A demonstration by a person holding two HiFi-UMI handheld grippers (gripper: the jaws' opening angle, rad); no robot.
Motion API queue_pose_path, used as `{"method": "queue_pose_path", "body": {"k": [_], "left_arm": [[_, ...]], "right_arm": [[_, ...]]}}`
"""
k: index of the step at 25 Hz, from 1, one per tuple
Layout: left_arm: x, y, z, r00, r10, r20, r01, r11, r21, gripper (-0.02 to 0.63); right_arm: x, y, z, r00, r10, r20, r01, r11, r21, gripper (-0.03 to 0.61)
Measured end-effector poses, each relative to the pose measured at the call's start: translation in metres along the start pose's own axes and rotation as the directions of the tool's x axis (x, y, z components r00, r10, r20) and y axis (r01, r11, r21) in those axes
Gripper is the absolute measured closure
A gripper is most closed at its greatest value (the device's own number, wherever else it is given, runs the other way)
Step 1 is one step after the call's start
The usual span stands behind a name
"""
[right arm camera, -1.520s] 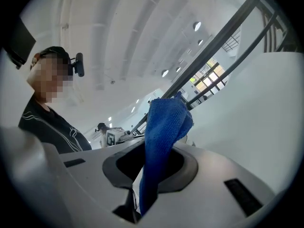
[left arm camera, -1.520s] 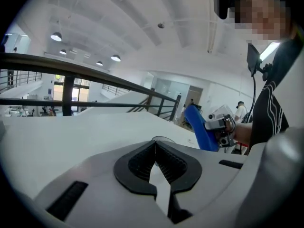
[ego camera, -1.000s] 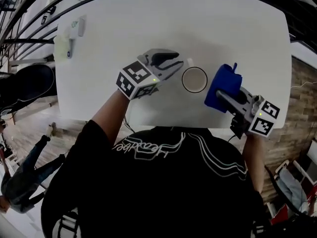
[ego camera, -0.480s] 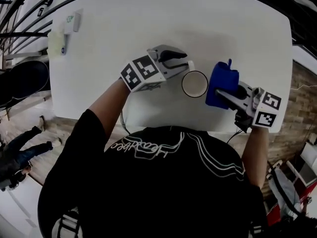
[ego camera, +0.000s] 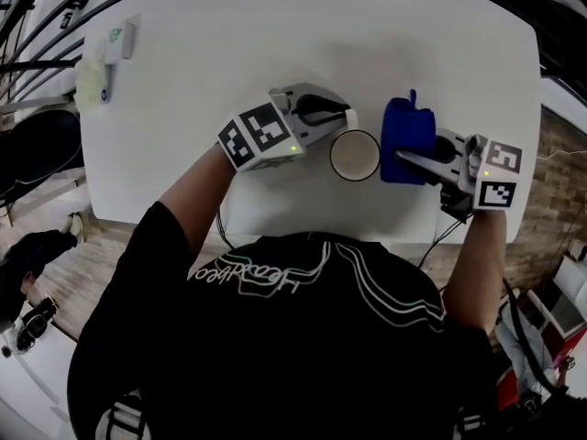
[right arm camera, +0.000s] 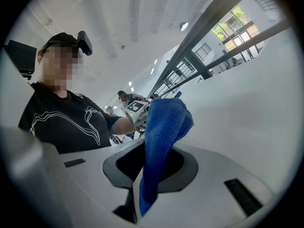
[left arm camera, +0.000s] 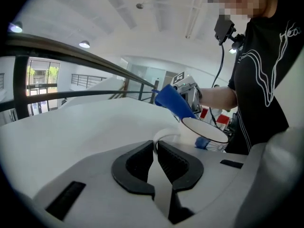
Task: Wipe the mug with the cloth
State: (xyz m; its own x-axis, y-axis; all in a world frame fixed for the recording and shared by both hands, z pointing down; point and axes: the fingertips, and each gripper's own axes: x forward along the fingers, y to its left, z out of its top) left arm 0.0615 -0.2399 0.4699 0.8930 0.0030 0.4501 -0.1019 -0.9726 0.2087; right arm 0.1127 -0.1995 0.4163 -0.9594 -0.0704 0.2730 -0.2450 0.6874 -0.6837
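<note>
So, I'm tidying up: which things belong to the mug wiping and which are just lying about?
In use: mug, handle gripped by the left gripper, whose fingers have just been closing; blue cloth, clamped in the right gripper.
Lying about: small white item and pale green item at the table's far left corner.

Open white table point(ego camera: 440, 26) spans the upper and right frame, free for passage. At centre the mug point(ego camera: 355, 157) and the blue cloth point(ego camera: 406, 131) close at its right block the way; small items point(ego camera: 121, 39) occupy the upper-left corner.
</note>
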Motion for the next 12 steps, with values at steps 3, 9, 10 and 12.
{"method": "queue_pose_path", "body": {"k": [3, 9, 10, 12], "left_arm": [[0.0020, -0.0001, -0.0003, 1.000, -0.005, 0.004, 0.005, 1.000, -0.007, 0.578], [0.0021, 0.0021, -0.0012, 1.000, -0.012, 0.013, 0.012, 1.000, -0.021, 0.580], [0.0032, 0.0016, -0.0005, 1.000, -0.011, 0.014, 0.011, 1.000, -0.022, 0.580], [0.0060, 0.0001, 0.0021, 1.000, -0.007, 0.013, 0.007, 1.000, -0.025, 0.580]], "right_arm": [[0.0041, -0.0005, 0.0008, 0.999, 0.032, -0.026, -0.032, 0.999, -0.008, 0.525], [0.0110, -0.0053, 0.0009, 0.993, 0.080, -0.086, -0.082, 0.996, -0.018, 0.525], [0.0114, -0.0055, 0.0002, 0.991, 0.090, -0.099, -0.093, 0.996, -0.019, 0.525], [0.0109, -0.0051, -0.0008, 0.985, 0.113, -0.127, -0.116, 0.993, -0.020, 0.525]]}}
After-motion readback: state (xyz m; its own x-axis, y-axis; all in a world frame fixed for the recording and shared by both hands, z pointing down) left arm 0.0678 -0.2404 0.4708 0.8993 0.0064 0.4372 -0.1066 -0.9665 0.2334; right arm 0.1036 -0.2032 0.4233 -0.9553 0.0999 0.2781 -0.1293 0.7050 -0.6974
